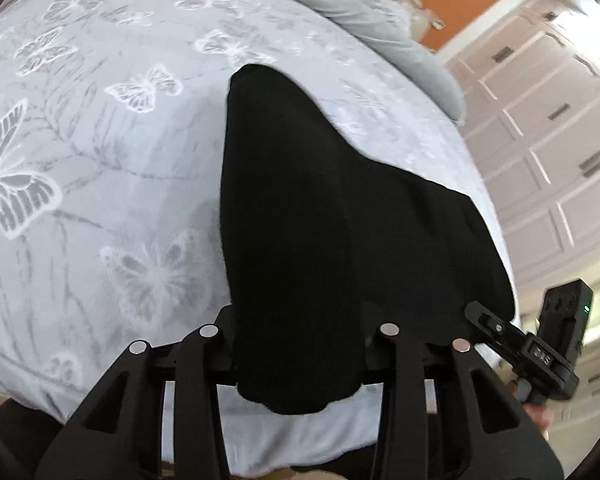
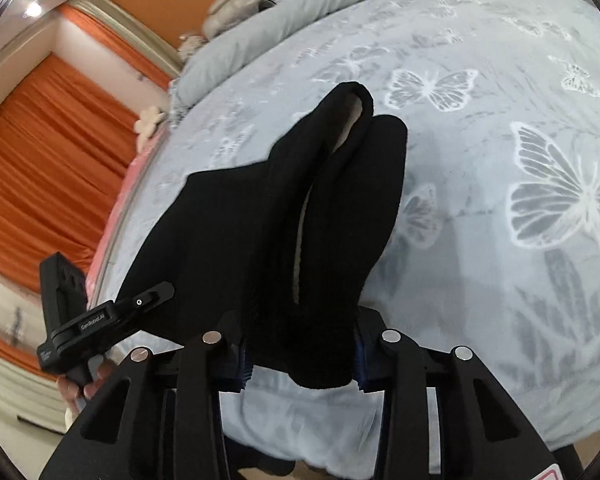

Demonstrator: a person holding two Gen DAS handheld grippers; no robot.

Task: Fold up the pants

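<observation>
The black pants [image 1: 320, 200] lie lengthwise on a pale blue bed sheet printed with butterflies [image 1: 100, 160]. Their near end is lifted off the sheet. My left gripper [image 1: 300, 360] is shut on a bunched corner of that end, and black cloth fills the gap between its jaws. In the right wrist view the pants [image 2: 260, 220] show two layers with a slit between them. My right gripper [image 2: 302, 364] is shut on the other near corner, its blue pads [image 2: 244, 366] pressing the cloth. Each view shows the other gripper at the side, holding the same edge.
A rolled grey duvet [image 1: 380, 28] lies along the far side of the bed. White panelled wardrobe doors [image 1: 540, 140] stand to the right. Orange curtains [image 2: 48, 168] hang beyond the bed's left edge. A person's hand [image 2: 80, 392] holds the left gripper's handle.
</observation>
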